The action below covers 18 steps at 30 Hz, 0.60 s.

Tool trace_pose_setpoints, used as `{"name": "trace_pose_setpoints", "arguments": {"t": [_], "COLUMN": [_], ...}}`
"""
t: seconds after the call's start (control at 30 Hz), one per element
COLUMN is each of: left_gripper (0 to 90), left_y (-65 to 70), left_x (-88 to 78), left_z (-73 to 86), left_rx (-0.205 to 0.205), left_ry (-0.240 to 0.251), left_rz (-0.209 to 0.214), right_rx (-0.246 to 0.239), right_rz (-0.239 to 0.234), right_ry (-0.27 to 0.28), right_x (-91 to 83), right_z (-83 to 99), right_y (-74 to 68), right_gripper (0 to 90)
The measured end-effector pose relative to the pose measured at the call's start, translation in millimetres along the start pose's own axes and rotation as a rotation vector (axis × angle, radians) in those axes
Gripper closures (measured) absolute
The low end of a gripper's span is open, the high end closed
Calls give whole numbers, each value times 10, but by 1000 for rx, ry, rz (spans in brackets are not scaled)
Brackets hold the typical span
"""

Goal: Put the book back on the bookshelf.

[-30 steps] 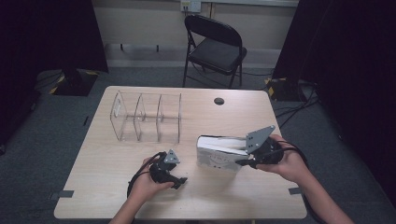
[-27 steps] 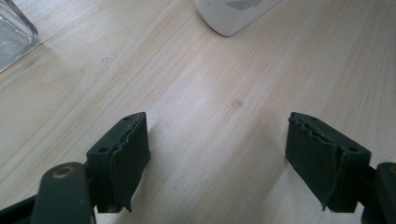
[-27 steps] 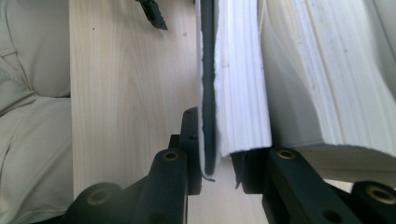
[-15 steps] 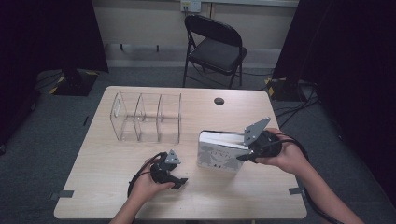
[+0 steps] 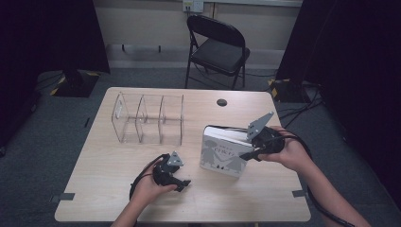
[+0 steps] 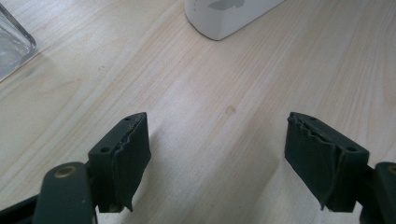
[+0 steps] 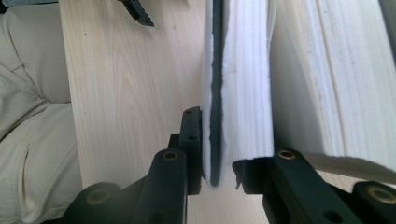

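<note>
Bare table [image 5: 118, 189] separates book [image 5: 222, 156] from organizer [image 5: 149, 120].

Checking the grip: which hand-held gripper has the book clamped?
The right hand-held gripper, shut on the white book; the left hand-held gripper is open over bare table.

A black folding chair [image 5: 215, 47] stands on grey carpet [image 5: 47, 142] behind the wooden table [image 5: 94, 189].

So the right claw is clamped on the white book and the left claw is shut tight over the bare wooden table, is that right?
Not quite. The left claw is open, not shut: the left gripper view shows its jaws standing wide apart over the bare light wooden table. The right claw is indeed clamped on the white book.
</note>
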<state>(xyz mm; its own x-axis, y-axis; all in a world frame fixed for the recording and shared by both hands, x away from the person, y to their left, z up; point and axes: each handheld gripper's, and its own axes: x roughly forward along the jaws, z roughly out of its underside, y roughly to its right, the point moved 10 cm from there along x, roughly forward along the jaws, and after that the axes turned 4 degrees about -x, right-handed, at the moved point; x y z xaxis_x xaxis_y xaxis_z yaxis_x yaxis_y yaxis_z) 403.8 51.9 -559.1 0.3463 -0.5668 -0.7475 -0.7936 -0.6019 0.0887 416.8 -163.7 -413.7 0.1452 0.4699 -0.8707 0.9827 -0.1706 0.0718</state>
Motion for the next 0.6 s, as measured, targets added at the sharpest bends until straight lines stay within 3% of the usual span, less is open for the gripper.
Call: {"name": "trace_pose_setpoints", "arguments": {"t": [0.6], "left_gripper": [221], "left_y": [17], "left_x": [-3], "left_z": [-19], "left_rx": [-1], "left_ry": [-5], "left_rz": [15], "right_rx": [20], "right_rz": [12], "right_ry": [-4], "right_x": [-8], "right_z": [10], "right_y": [37], "right_gripper": [724]}}
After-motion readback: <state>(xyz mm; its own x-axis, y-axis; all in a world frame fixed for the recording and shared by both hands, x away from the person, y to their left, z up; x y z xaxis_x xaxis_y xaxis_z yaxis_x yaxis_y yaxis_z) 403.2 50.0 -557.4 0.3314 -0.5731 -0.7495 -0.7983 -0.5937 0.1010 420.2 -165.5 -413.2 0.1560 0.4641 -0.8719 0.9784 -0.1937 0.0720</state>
